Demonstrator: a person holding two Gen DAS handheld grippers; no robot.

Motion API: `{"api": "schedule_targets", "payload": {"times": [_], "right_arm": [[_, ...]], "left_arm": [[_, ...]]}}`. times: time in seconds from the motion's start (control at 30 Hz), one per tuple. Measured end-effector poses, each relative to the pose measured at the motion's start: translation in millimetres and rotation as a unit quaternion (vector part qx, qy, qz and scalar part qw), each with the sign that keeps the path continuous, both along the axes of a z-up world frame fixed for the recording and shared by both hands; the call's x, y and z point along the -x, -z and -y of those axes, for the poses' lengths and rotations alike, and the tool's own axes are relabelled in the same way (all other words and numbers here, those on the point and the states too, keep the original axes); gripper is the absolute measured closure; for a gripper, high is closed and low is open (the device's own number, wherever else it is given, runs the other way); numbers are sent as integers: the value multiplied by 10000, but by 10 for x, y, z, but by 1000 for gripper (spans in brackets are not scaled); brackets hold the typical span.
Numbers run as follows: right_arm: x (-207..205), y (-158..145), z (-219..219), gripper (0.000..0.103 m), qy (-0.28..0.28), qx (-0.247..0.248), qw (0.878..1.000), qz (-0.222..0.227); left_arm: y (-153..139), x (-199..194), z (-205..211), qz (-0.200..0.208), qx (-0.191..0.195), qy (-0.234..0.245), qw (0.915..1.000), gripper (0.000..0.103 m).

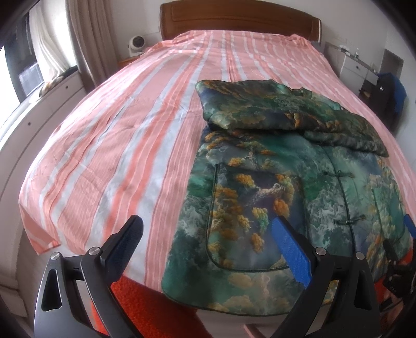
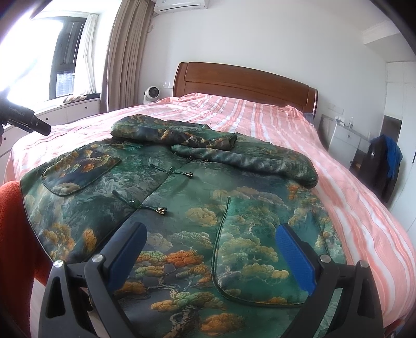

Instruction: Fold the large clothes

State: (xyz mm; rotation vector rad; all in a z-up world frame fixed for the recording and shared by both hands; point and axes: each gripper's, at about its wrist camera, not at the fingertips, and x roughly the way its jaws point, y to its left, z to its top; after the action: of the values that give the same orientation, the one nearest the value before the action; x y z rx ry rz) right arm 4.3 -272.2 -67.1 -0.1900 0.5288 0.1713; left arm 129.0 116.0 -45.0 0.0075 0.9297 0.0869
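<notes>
Bedroom scene, seen along my two grippers. One bed [image 2: 345, 166] fills the room, covered by a sheet of pink, white and grey stripes, with one brown wooden headboard [image 2: 244, 83] at its far end. To the far left stands one small white fan [image 2: 152, 94] beside long beige curtains [image 2: 124, 52] and a window [image 2: 67, 57] with a low white cabinet [image 1: 44, 109] running under it. One air-conditioning unit [image 2: 180, 4] sits high on the far wall. At the far right is a white drawer unit [image 2: 343, 140] with small items on top, too small to tell, and one dark garment with a blue part [image 2: 384, 161] hanging near it.

One jacket [image 2: 197, 197], green with orange and yellow tree patterning, lies front-up on the near right part of the bed, its hem at the near edge. Both of its sleeves are folded across the chest, one crossing the other. Two patch pockets are visible, one on each side, and two knot fastenings along the centre closure.

My left gripper [image 1: 208, 234] hovers over the jacket's near left edge, fingers spread wide, holding nothing. My right gripper [image 2: 212, 241] hovers over the near right pocket, likewise spread wide and holding nothing. Each carries blue pads on its fingers [image 2: 293, 257].
</notes>
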Motion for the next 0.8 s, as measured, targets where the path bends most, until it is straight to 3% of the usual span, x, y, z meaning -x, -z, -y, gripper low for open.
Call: {"api": "schedule_targets", "payload": {"times": [0.47, 0.53, 0.67, 0.8], "right_arm": [[-56, 28, -8, 4, -26, -121, 9998, -159], [-86, -60, 186, 5, 94, -486, 9985, -239], [-110, -283, 1034, 4, 1083, -1319, 9849, -277], [-80, -282, 1804, 4, 1820, -1376, 9712, -690]], "left_arm": [[233, -107, -200, -226, 109, -201, 9995, 3], [276, -154, -355, -283, 210, -359, 9987, 3], [387, -212, -680, -635, 766, -455, 9940, 3], [596, -261, -787, -1057, 1056, -222, 9885, 3]]}}
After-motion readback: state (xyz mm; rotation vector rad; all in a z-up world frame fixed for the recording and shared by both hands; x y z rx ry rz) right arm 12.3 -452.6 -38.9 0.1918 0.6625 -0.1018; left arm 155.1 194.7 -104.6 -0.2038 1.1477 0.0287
